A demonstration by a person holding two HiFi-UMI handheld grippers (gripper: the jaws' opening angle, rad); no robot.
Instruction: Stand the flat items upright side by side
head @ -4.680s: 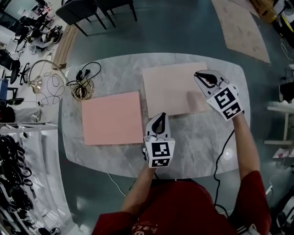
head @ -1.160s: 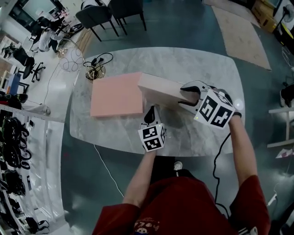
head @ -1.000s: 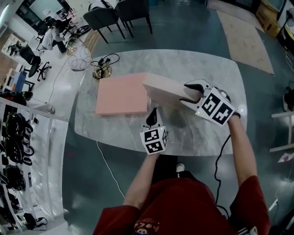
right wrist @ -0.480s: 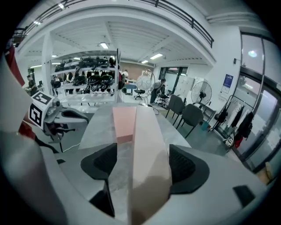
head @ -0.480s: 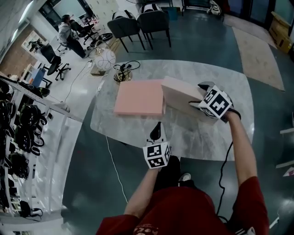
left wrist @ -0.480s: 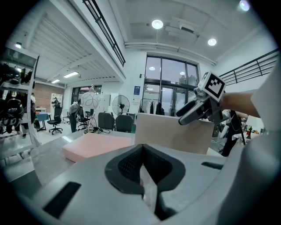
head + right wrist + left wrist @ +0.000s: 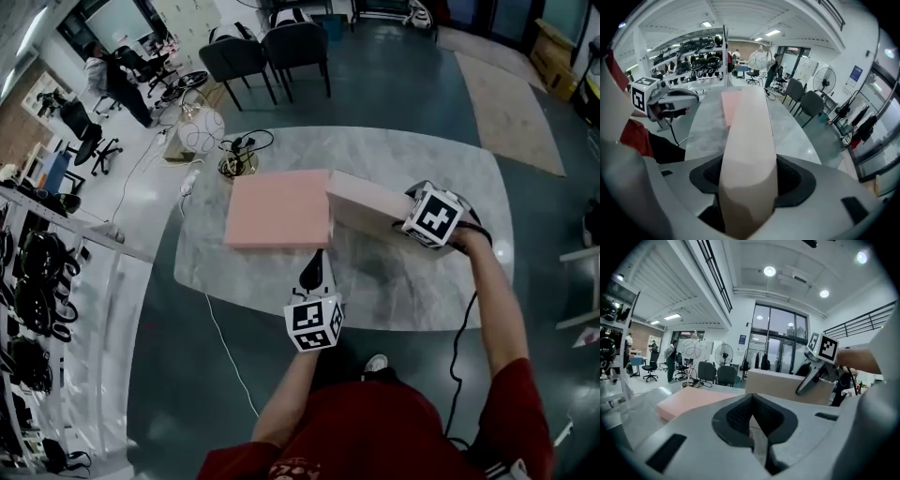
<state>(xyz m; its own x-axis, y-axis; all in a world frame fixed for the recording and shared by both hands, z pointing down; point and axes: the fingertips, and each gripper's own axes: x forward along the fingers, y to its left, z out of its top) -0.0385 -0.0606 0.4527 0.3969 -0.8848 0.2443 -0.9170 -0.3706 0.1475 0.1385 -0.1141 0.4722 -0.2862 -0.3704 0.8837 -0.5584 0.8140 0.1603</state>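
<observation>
Beige board [image 7: 367,202]: up on long edge on table [image 7: 412,281], broad faces vertical. Long axis runs from right gripper [image 7: 410,217] up-left across head view; far end meets pink board [image 7: 279,208], which lies flat.
Right gripper: jaws just been closing, clamped on board's near end.
Left gripper [image 7: 315,267]: jaws together, empty, near table's front edge.
Change: earlier both boards lay flat, apart; left gripper has drawn back.

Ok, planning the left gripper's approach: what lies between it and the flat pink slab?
Only bare marble table, as the head view shows, between the left gripper and the pink slab.
</observation>
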